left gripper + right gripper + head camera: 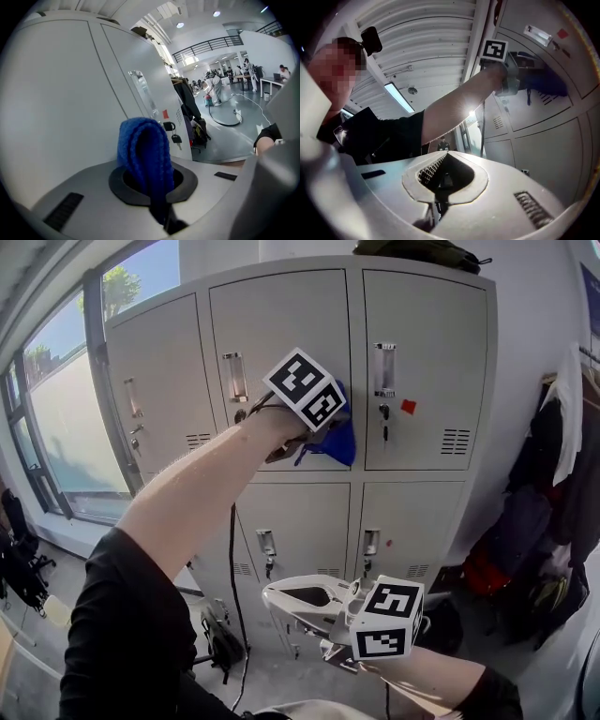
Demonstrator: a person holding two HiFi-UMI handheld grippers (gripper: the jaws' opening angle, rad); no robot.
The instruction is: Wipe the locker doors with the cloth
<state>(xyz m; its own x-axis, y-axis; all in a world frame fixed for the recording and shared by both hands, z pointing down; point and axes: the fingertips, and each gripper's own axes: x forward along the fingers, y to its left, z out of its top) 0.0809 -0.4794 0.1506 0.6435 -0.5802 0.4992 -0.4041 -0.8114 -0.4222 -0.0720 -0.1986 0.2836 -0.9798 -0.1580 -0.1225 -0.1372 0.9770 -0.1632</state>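
Currently the left gripper [323, 439] is clamping its fingers on the blue cloth [143, 150], and a folded wad is bulging out beyond the fingertips. The wad is pressing against the locker doors [281, 324], low on the upper middle door and just beside the seam with the upper right door [427, 362]. The right gripper [277, 594] is hanging low, well apart from the wiping. Its fingers are sitting together with nothing between them, and they are pointing away from the lockers. Judging progress: the wiping looks to be under way on the upper row, and nothing is showing whether the lower doors [305, 521] are done.

Risks from here:
- A bunch of keys [384, 413] is dangling from the lock just to the right of the fingers. A stroke carrying on across the seam is likely to snag the cloth on them or knock them.
- The vent slats [456, 441] further right are offering a second catch point.
- Only a narrow fold is lying between the fingers, so heavy drag on the metal could be pulling it free.
- If the wad is flattening or slipping back, the hard fingertips themselves could be scraping the paint.
- The red sticker [408, 406] could be peeling under a wet pass.
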